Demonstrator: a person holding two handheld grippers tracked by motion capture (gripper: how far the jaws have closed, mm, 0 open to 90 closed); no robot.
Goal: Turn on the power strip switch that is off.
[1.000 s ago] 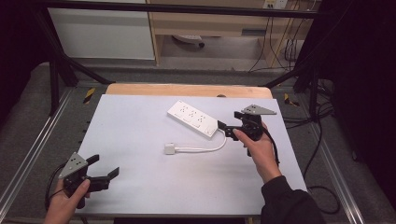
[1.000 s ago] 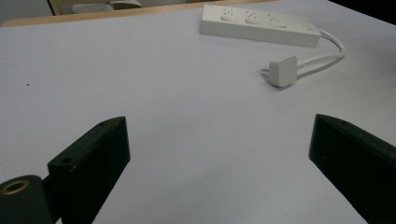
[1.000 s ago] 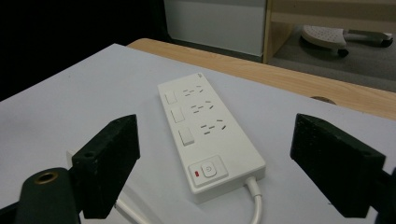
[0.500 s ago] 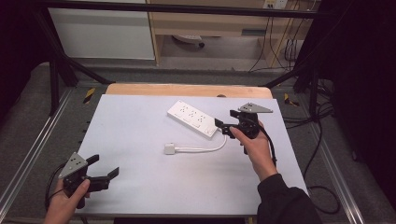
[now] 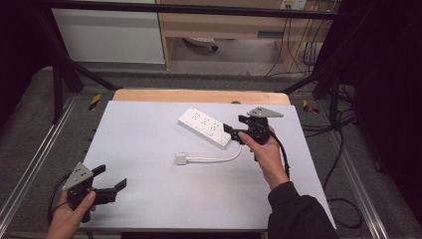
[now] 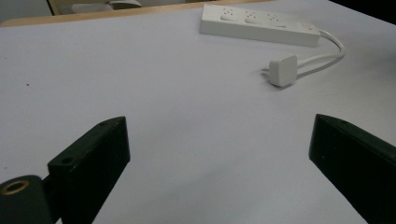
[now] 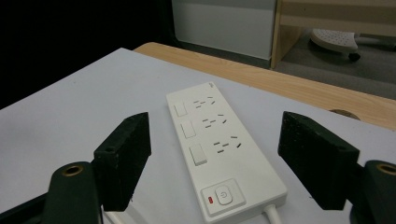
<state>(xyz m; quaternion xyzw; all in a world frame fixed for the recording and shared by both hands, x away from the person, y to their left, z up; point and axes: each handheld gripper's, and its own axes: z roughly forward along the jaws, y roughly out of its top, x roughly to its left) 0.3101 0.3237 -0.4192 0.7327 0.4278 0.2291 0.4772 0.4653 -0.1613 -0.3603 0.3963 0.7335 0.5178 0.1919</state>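
The left hand-held gripper (image 5: 108, 185) rests wide open, while the right hand-held gripper (image 5: 230, 133), jaws just closing, stays apart.

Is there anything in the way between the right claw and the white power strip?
No, nothing visible. The right claw has its jaws apart on either side of the power strip, with only bare table around. Its jaws have just been closing and do not press on it yet.
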